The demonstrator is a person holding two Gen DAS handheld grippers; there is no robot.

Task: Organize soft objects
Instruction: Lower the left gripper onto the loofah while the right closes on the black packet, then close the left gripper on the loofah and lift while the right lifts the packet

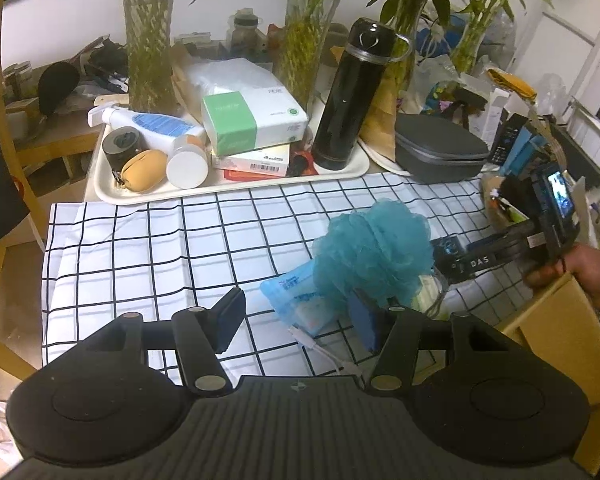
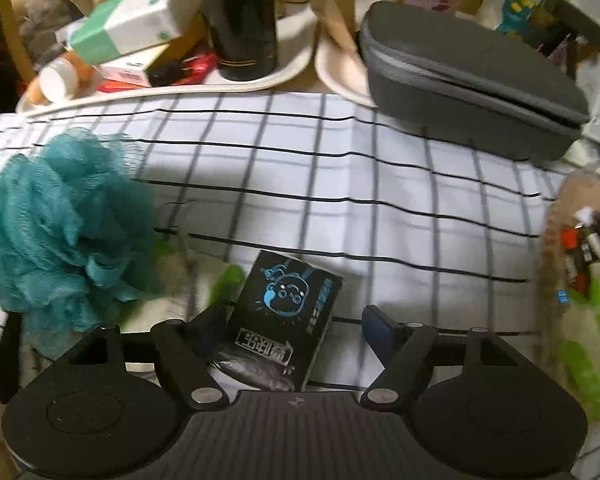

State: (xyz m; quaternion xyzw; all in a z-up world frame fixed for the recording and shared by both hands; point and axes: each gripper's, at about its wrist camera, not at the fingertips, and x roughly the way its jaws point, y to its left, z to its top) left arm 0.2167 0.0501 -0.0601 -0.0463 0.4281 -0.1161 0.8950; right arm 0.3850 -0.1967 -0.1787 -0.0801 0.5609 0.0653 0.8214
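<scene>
A teal mesh bath sponge (image 1: 374, 246) lies on the checked cloth (image 1: 160, 248), partly over a light blue packet (image 1: 296, 296) and a clear bag with white and green contents (image 1: 430, 292). My left gripper (image 1: 300, 322) is open and empty, just short of the packet. My right gripper (image 2: 296, 326) is open, its jaws standing either side of a black packet with a blue cartoon print (image 2: 284, 316) that lies on the cloth. The sponge also shows at the left of the right wrist view (image 2: 64, 232). The right gripper shows in the left wrist view (image 1: 446, 250) beside the sponge.
A white tray (image 1: 236, 188) at the back holds a black flask (image 1: 350, 96), tissue boxes (image 1: 252, 120) and bottles. A grey zip case (image 1: 436, 148) sits at the back right. Vases with plants (image 1: 148, 36) stand behind. A white cable (image 1: 324, 354) lies near my left gripper.
</scene>
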